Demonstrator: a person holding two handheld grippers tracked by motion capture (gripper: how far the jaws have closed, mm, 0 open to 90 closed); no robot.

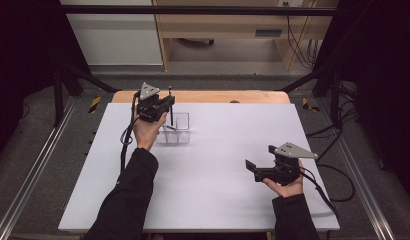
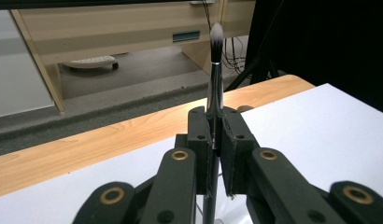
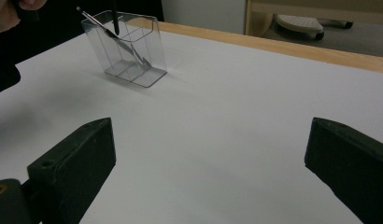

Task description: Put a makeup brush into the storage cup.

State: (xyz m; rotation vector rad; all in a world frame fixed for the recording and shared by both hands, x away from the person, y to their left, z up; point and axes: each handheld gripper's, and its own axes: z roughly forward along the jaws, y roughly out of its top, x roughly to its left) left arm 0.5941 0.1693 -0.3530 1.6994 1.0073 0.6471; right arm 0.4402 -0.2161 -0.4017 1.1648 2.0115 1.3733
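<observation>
Dim, soft shadows (perhaps slightly blurred).

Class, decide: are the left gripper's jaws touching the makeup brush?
Touching. The left gripper view shows the left gripper shut on the makeup brush, both pads pressed against its handle.

1 brush (image 2: 216, 65); 1 clear holder (image 3: 126, 51); 2 claws.

We see a clear, glossy plastic organizer (image 3: 129, 49) on matt white sheeting (image 1: 213, 165) over a pale wooden table (image 1: 208, 96); the brush (image 2: 215, 88) shows a shiny metal ferrule, soft bristles.
</observation>
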